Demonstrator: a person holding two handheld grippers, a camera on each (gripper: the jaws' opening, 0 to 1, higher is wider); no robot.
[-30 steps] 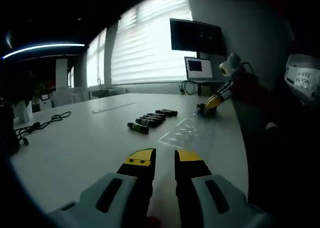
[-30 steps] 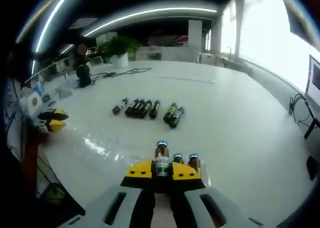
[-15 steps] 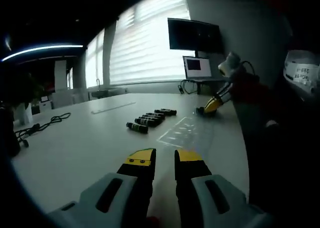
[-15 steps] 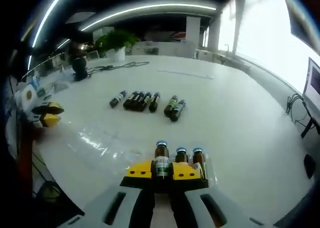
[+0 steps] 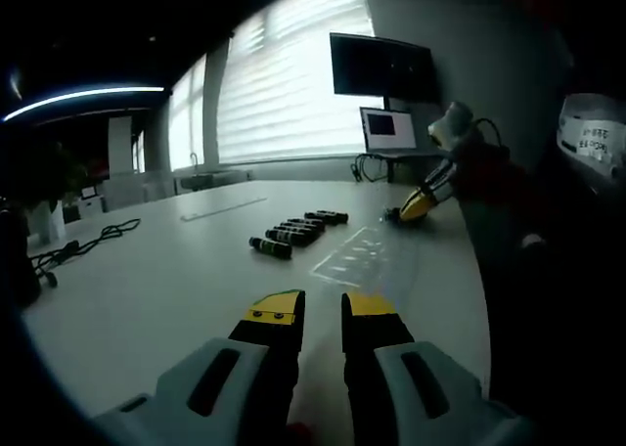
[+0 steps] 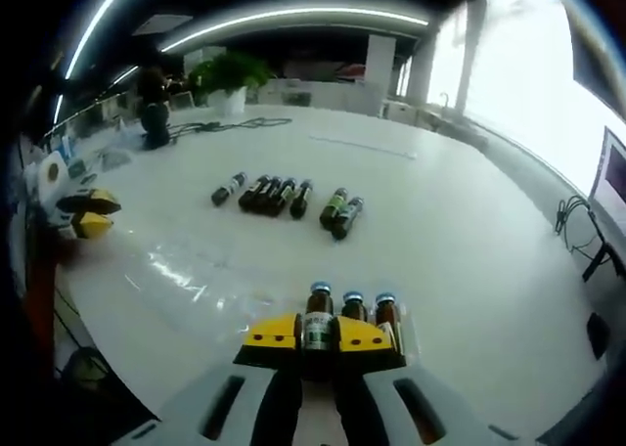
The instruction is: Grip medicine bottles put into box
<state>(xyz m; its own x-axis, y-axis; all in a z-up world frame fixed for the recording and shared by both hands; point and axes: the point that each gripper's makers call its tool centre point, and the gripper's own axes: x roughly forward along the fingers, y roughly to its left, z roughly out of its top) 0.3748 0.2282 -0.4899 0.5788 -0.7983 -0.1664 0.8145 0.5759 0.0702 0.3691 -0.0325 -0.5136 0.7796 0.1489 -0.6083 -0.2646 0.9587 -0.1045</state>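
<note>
My right gripper (image 6: 318, 334) is shut on a small brown medicine bottle (image 6: 318, 316) with a blue cap, held upright. Two more such bottles (image 6: 368, 311) stand just to its right, inside what looks like a clear box (image 6: 407, 336). Several dark bottles (image 6: 286, 197) lie in a row farther out on the white table; in the left gripper view they are the lying bottles (image 5: 293, 233). My left gripper (image 5: 323, 309) hovers over the table, jaws slightly apart with nothing between them. The right gripper (image 5: 407, 208) shows there at the table's right edge.
A shiny clear plastic sheet or lid (image 6: 186, 270) lies on the table between the two grippers. The left gripper (image 6: 86, 215) appears at the far left. A black cable (image 5: 83, 245), a potted plant (image 6: 230, 79) and monitors (image 5: 383, 69) stand around the table's edges.
The right view has shifted slightly with the hand; the held bottle stays upright beside the two standing ones. The left gripper has hardly moved.
</note>
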